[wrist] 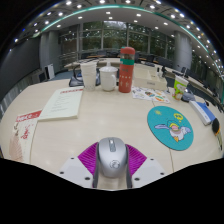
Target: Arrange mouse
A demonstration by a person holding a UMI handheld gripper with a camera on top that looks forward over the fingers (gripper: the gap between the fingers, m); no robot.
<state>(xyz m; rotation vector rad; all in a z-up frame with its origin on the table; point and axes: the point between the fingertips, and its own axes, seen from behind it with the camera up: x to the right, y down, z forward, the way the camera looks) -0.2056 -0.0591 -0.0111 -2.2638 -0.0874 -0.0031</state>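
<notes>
Claw (111,172) sits low at the near edge of the surface (100,128), fingers angled inward, magenta pads (88,155) showing on both sides. Mouse (111,156), grey with a scroll wheel, stands between the two fingers, nose pointing away from the claw. Pads look tight against the mouse flanks on both sides, so the claw is pinching the mouse. Cannot tell whether the mouse is lifted or resting on the surface.

Beyond the fingers the pale surface stretches out. Toward the right side lies a round teal mouse mat (170,127) with a cartoon print, flat, apart from the mouse. Just beyond that mat, closer to the far edge, a smaller printed sheet (151,95) lies flat. At the right edge sits a blue and white object (207,114), too small to identify, and a green item (179,89) near it.

Left side: white paper sheet (63,103) lying flat, and nearer the left corner a red and white leaflet (24,125), close beside the sheet.

Far middle of the surface: white cup (108,78) upright, and just beside it on its right a tall red and green can (126,69), also upright. The two are near each other, contact unclear.

Behind the surface, office furniture and ceiling light strips (100,10).
</notes>
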